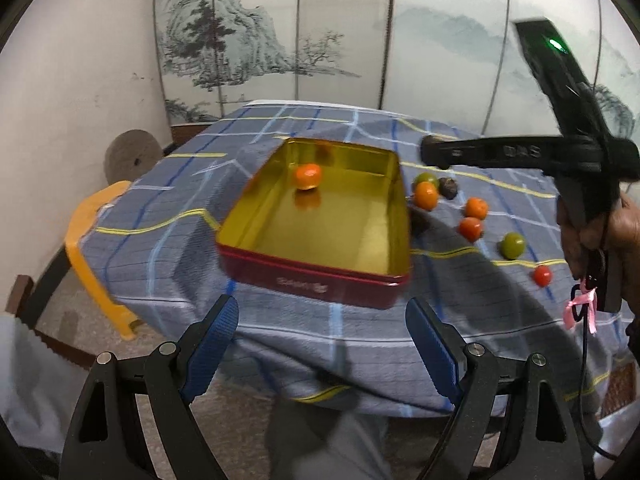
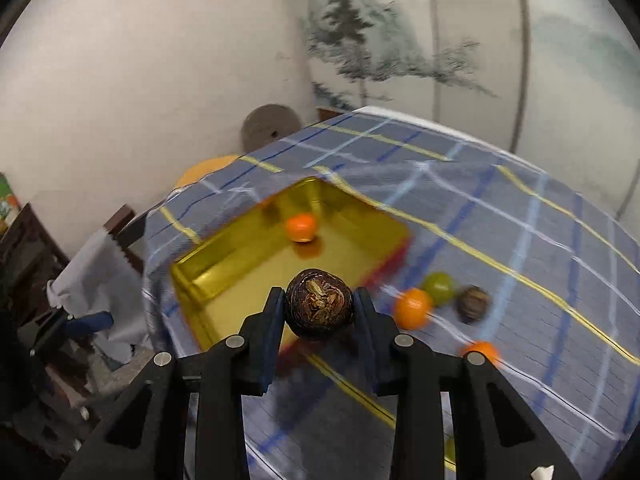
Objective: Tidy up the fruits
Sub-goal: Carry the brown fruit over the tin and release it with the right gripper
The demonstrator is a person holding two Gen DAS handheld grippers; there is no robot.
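Fruits counted: one orange fruit (image 1: 308, 176) inside the tin (image 1: 316, 280); on the worktop (image 1: 280, 332), three orange, two green, one red, one brown. Right tongs (image 2: 319, 309) grip another brown fruit (image 2: 319, 307); left tongs (image 1: 320, 344) gape empty.

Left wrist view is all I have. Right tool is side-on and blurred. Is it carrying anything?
Observer: Yes. The right tool is shut on a dark brown wrinkled fruit.
Operator: Where is it relative to the tin?
Observer: In the right wrist view the fruit hangs over the near edge of the gold-lined tin.
Operator: Any other brown one left out?
Observer: One, on the cloth beside the green fruit: a second brown fruit.
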